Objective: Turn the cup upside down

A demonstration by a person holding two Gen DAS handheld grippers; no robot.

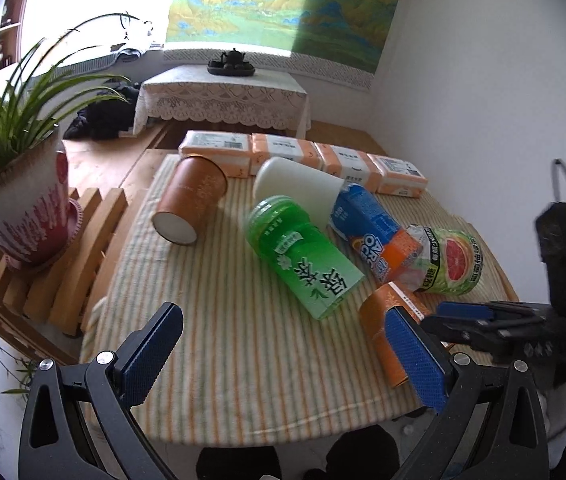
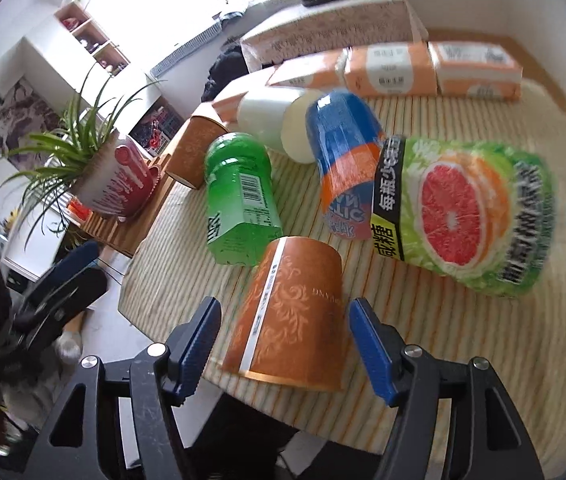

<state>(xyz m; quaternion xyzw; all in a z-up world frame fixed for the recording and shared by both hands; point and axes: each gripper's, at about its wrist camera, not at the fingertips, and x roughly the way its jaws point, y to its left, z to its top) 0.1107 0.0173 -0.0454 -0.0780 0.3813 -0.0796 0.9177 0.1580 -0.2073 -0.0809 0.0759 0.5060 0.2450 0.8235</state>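
The orange cup (image 2: 289, 312) stands between the right gripper (image 2: 283, 344)'s spread fingers, apparently untouched, wide rim nearest them, while the left gripper (image 1: 283, 360) hangs open beside it.

Glossy printed paper cup (image 2: 295, 312) lower centre; ribbed blue pads (image 2: 199, 344) on matt black plastic tongs (image 2: 283, 344); striped woven cloth (image 2: 463, 340) covers the table.
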